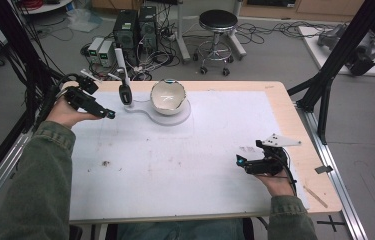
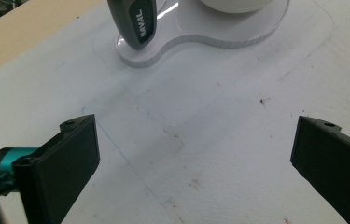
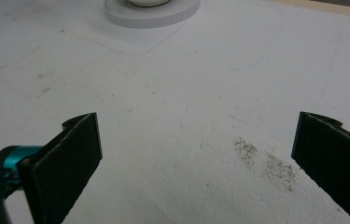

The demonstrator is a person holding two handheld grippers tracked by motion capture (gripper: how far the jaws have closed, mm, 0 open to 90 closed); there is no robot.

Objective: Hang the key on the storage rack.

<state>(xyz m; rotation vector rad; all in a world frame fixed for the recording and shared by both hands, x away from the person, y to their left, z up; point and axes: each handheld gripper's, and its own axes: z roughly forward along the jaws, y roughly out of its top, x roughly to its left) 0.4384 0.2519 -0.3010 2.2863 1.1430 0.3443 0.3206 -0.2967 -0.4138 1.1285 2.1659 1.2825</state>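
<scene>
Both grippers idle, nothing held.
L gripper (image 1: pixel 109 114) jaws wide, just beside dark-handled tool (image 2: pixel 133 23) (whisk?) on white base (image 2: pixel 200 39) w/ bowl (image 1: pixel 168 97); R gripper (image 1: pixel 239 161) wide open, well apart.

A person's left hand holds the left gripper (image 1: pixel 109 114) at the far left, jaws wide apart, forearm in a green sleeve. The right gripper (image 1: pixel 240 161), also spread wide, sits low at the near right.
</scene>
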